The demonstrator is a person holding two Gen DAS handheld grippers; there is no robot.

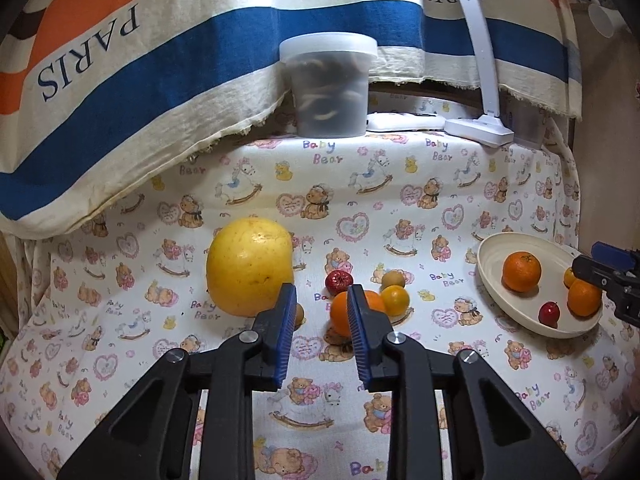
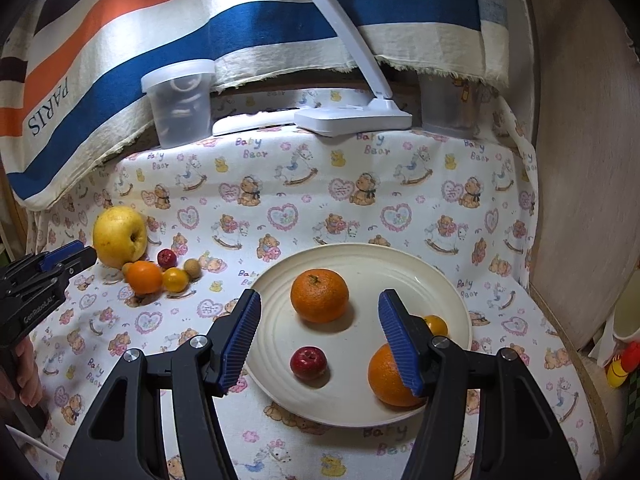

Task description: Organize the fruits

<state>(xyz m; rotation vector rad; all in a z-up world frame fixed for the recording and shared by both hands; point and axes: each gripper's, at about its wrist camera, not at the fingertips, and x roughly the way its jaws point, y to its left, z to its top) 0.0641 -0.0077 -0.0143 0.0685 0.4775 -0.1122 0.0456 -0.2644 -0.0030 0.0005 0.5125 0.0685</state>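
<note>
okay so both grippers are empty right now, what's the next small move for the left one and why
Probably ease the left gripper forward so its open jaws straddle the loose orange just ahead. That orange sits on the tablecloth among other small fruit, while the plate already holds four fruits under the open right gripper.

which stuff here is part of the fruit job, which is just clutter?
Job: plate with four fruits, e.g. mandarin; loose pile on the cloth: pomelo, orange, small red fruit.
Clutter: tub, lamp, striped cloth.
</note>
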